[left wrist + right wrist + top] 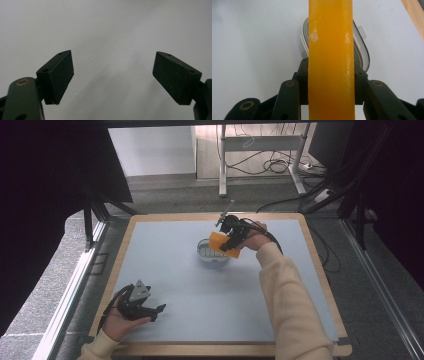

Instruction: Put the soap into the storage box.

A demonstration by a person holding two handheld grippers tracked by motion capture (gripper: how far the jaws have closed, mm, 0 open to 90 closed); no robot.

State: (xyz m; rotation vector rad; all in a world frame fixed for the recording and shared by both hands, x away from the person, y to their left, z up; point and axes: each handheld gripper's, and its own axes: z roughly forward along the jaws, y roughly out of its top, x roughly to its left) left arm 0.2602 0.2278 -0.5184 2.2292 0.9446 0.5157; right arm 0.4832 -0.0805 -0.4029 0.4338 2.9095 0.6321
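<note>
An orange bar of soap (222, 242) is pinched in my right gripper (231, 241), held just over a small white oval dish (206, 254) near the middle of the pale blue table. In the right gripper view the orange soap (331, 57) stands edge-on between the two black jaws, and the dish rim (303, 40) shows behind it. My left gripper (159, 311) rests low at the table's front left, open. Its two black pads (61, 75) stand wide apart with nothing between them, above bare table.
The pale blue tabletop (200, 290) has a wooden border (215, 349). Dark curtains hang at both sides. Beyond the far edge stand a metal desk frame (222, 165) and loose cables (275, 167) on the floor.
</note>
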